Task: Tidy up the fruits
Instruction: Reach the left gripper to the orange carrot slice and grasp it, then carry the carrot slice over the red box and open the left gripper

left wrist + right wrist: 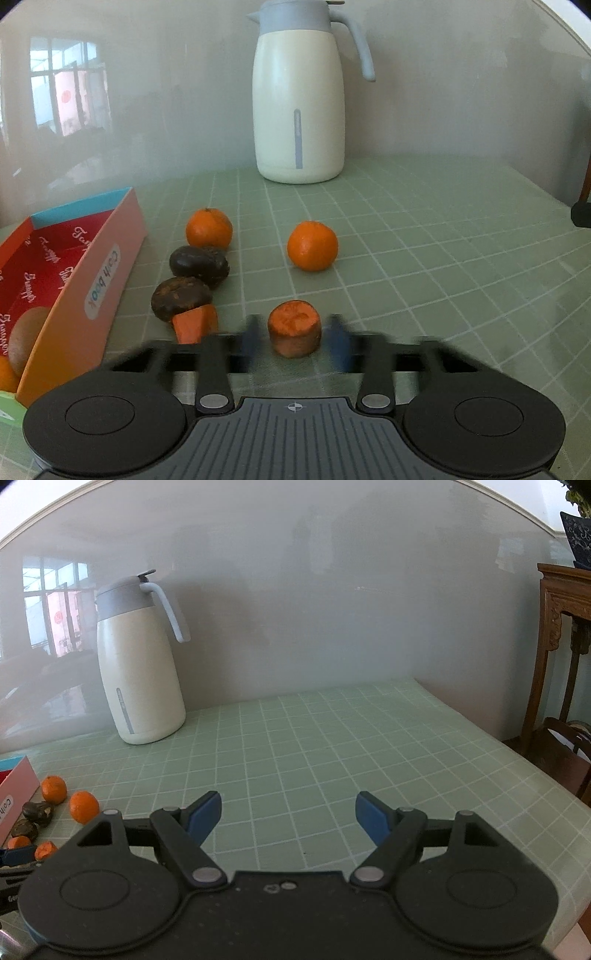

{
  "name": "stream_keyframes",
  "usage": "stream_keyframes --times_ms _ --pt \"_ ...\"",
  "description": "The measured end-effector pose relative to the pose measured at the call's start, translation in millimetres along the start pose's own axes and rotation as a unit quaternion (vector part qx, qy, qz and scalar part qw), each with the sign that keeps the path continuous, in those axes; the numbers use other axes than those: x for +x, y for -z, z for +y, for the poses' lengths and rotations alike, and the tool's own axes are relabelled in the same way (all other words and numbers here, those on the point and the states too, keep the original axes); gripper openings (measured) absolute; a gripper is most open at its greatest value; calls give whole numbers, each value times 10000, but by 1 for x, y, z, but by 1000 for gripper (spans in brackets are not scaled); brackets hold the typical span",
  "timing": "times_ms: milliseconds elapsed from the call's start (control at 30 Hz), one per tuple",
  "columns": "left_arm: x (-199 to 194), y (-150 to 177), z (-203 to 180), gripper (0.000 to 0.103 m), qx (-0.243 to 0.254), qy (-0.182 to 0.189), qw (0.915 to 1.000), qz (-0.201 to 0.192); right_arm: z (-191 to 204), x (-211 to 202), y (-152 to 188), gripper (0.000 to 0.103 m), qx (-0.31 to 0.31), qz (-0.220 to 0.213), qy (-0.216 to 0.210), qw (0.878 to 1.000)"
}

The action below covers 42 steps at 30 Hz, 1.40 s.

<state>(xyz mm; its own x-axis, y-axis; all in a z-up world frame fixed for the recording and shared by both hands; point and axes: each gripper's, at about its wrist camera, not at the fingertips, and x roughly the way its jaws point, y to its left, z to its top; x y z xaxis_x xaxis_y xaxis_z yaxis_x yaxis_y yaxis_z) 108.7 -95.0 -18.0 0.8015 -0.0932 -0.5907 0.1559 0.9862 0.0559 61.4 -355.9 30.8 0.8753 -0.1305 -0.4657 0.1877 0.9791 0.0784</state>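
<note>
In the left wrist view my left gripper point(294, 338) is open, its blurred blue fingers on either side of a short orange carrot chunk point(294, 333) on the green mat, with small gaps. A second carrot piece point(195, 324) lies to its left, under a dark brown fruit point(180, 296). Another dark fruit point(198, 264) and two mandarins point(208, 228) point(312, 245) lie beyond. A pink box point(92, 273) at the left holds a brown fruit point(26, 338). My right gripper point(289, 818) is open and empty over bare mat, well right of the fruits point(84, 806).
A cream and grey thermos jug point(300, 96) stands at the back by the grey wall; it also shows in the right wrist view point(138, 664). The green grid mat point(332, 746) ends at the table's right edge, with a wooden chair point(565, 686) beyond.
</note>
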Motion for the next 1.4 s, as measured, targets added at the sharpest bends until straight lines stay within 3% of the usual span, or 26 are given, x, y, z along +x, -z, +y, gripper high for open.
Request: stream_keyframes --times_ms 333,700,1067,1400 --pt "-20 -2 10 31 -16 7 9997 -249 9 -1 -1 80 -59 6 -50 10000" --pt "-58 -6 50 31 -234 -176 9970 -711 38 4 -2 80 -191 56 -200 9996" --pt "-81 2 127 31 -683 -901 9896 -885 81 9 -1 80 -363 95 -500 9980" --pt "-76 21 192 31 -1108 -1406 9817 -651 109 9 3 80 -516 133 -669 9963"
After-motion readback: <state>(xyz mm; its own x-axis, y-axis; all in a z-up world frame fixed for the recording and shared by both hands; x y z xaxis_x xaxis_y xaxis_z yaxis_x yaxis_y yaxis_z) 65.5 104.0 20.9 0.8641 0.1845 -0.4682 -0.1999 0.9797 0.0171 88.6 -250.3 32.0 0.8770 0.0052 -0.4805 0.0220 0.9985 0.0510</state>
